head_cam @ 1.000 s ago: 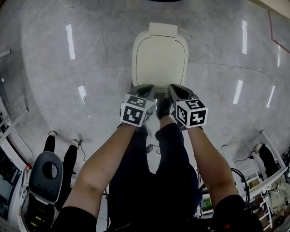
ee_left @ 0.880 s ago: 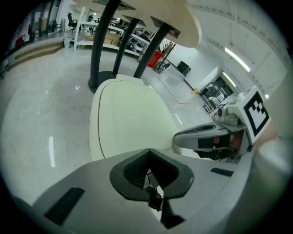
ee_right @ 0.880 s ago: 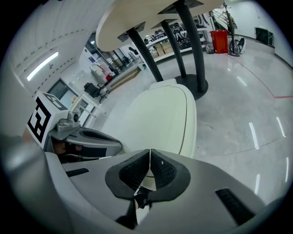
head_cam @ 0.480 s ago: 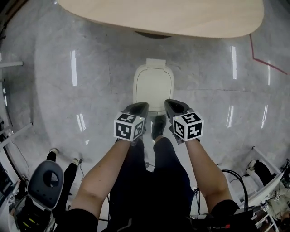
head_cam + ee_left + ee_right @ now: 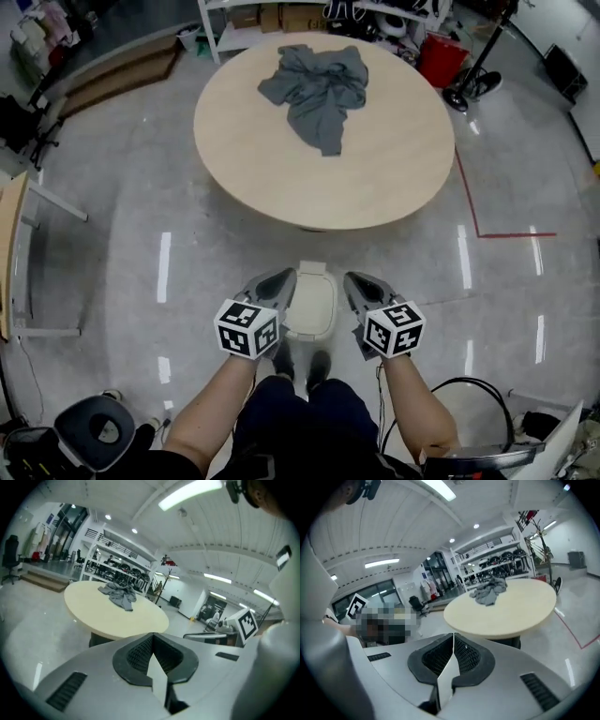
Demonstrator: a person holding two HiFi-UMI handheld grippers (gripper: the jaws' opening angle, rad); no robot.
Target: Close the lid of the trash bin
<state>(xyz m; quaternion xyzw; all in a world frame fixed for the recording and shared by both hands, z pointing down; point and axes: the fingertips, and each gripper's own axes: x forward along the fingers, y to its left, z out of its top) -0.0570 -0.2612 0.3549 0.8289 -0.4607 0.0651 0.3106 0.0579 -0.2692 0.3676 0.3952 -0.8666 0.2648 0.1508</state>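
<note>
The cream-white trash bin (image 5: 310, 305) stands on the shiny grey floor just ahead of the person's feet, its lid lying flat and shut. My left gripper (image 5: 280, 278) hovers over the bin's left edge and my right gripper (image 5: 354, 280) over its right edge, both held well above it. In the left gripper view the left gripper (image 5: 152, 637) has its jaws pressed together with nothing between them. The right gripper (image 5: 453, 637) in the right gripper view is likewise shut and holds nothing. The bin is out of sight in both gripper views.
A round light-wood table (image 5: 384, 169) stands beyond the bin with a crumpled grey cloth (image 5: 315, 86) on it. Red tape (image 5: 472, 217) marks the floor at right. An office chair (image 5: 94, 433) is at bottom left, cables (image 5: 459, 386) at bottom right, a desk (image 5: 11, 248) at left.
The head view has risen and tilted forward, so the bin looks much smaller and the table has come fully into view. Both grippers have lifted away from the shut lid.
</note>
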